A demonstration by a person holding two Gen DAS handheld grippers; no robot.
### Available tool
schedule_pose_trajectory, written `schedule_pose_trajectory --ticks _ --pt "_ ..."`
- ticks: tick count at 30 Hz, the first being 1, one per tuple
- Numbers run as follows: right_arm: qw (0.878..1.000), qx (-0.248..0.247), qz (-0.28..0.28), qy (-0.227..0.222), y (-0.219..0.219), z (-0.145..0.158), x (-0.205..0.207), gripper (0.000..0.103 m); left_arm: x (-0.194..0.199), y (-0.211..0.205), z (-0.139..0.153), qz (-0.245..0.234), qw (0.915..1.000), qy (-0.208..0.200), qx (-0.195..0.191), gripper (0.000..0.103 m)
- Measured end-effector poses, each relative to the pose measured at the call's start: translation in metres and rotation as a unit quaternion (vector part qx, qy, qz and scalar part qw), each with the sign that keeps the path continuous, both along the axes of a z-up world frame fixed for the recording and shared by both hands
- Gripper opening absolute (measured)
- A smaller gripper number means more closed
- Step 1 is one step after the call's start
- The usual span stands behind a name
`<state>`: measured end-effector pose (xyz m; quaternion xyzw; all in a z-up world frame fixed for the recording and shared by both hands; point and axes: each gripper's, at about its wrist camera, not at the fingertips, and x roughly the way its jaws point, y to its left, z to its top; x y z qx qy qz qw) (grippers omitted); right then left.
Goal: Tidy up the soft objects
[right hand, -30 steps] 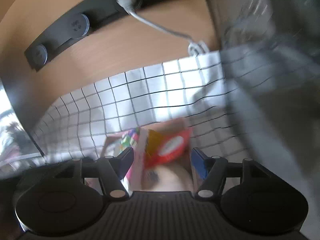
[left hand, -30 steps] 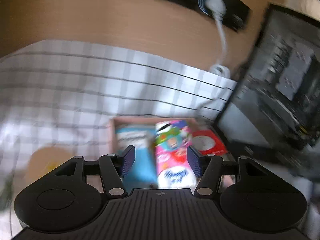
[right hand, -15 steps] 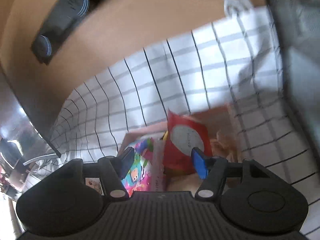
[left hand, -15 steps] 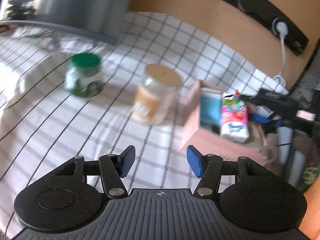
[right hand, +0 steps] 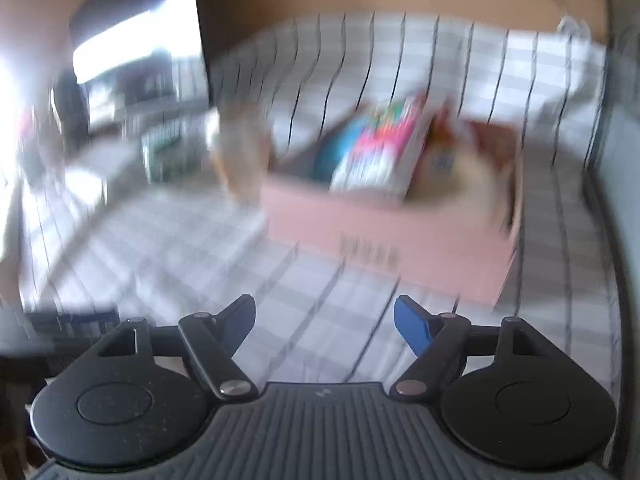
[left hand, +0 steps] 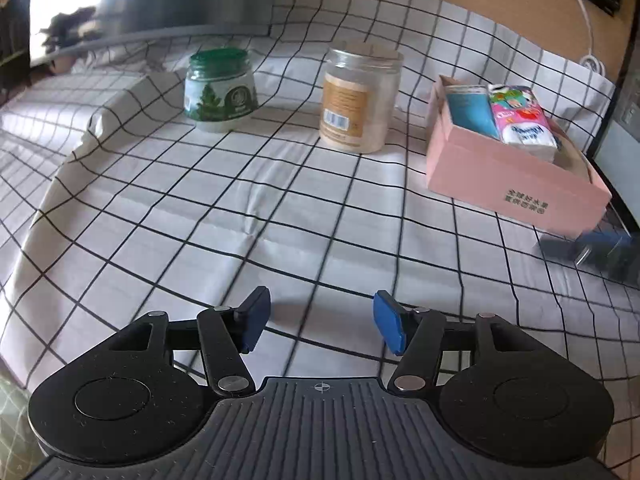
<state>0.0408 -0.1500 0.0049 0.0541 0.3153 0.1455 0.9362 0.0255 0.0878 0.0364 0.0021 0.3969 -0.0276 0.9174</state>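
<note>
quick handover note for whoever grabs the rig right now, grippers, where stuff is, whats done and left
Left gripper: jaws open, holding nothing, above bare checked cloth.
Right gripper: jaws open, holding nothing; its view is blurred.
Pink box sits right of the clear jar and green-lidded jar.
Done: blue pack and pink tissue pack are in the box.
Left: no loose soft items visible on the cloth; check outside these views.

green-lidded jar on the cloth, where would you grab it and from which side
Grip the green-lidded jar across its rounded glass body below the lid, coming in level from the front with the open left gripper. It stands upright, with bare cloth all round.
</note>
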Motion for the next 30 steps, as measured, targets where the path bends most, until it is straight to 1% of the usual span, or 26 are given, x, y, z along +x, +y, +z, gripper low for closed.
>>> schedule_pose_trajectory --ticks 2,3,4,6,7,8,10,12,13,17,21,23,24,30 --pt "1.0 -0.017 0.002 0.019 0.008 -0.014 -0.001 0.078 -0.006 -0.011 -0.004 -0.005 0.9998 -0.01 0.017 0.069" --pt "0.999 -0.023 0.004 0.023 0.01 -0.018 -0.002 0.078 -0.006 -0.017 -0.005 -0.01 0.9996 -0.014 0.024 0.076" --pt "0.999 -0.037 0.004 0.005 0.013 -0.02 -0.005 0.079 -0.007 -0.024 -0.007 -0.013 0.9993 -0.018 0.03 0.082" --pt "0.997 -0.079 -0.003 -0.001 0.019 -0.024 -0.006 0.082 -0.01 -0.034 -0.012 -0.011 0.999 -0.029 0.032 0.089" --pt "0.996 -0.084 -0.013 -0.007 0.018 -0.025 -0.008 0.087 -0.01 -0.036 -0.012 -0.002 0.999 -0.034 0.031 0.09" --pt "0.996 -0.085 -0.023 -0.005 0.014 -0.025 -0.007 0.09 -0.009 -0.037 -0.013 0.01 0.9989 -0.037 0.028 0.09" --pt "0.997 -0.07 -0.029 0.009 0.006 -0.026 -0.002 0.095 -0.004 -0.039 -0.013 0.026 0.9986 -0.038 0.027 0.09" --pt "0.996 -0.076 -0.038 0.012 0.001 -0.028 0.003 0.102 0.003 -0.042 -0.013 0.039 0.998 -0.035 0.035 0.09" --pt "0.996 -0.073 -0.039 0.013 -0.001 -0.029 0.007 0.103 0.006 -0.044 -0.014 0.044 0.9977 -0.034 0.039 0.091" --pt "0.997 -0.073 -0.033 0.003 -0.006 -0.031 0.014 0.103 0.01 -0.051 -0.015 0.063 0.9964 -0.036 0.043 0.094" --pt "0.997 -0.069 -0.033 -0.022 -0.005 -0.035 0.015 0.103 0.009 -0.049 -0.016 0.06 0.9965 -0.041 0.041 0.094" --pt "0.997 -0.068 -0.038 -0.027 -0.004 -0.036 0.014 0.103 0.008 -0.049 -0.016 0.058 0.9967 -0.041 0.04 0.094" --pt "0.996 -0.07 -0.036 -0.043 -0.004 -0.038 0.013 0.103 0.008 -0.049 -0.016 0.056 0.9968 -0.042 0.039 0.094" --pt "0.997 -0.065 -0.033 -0.04 -0.005 -0.038 0.018 0.103 0.007 -0.049 -0.016 0.056 0.9967 -0.043 0.04 0.094"
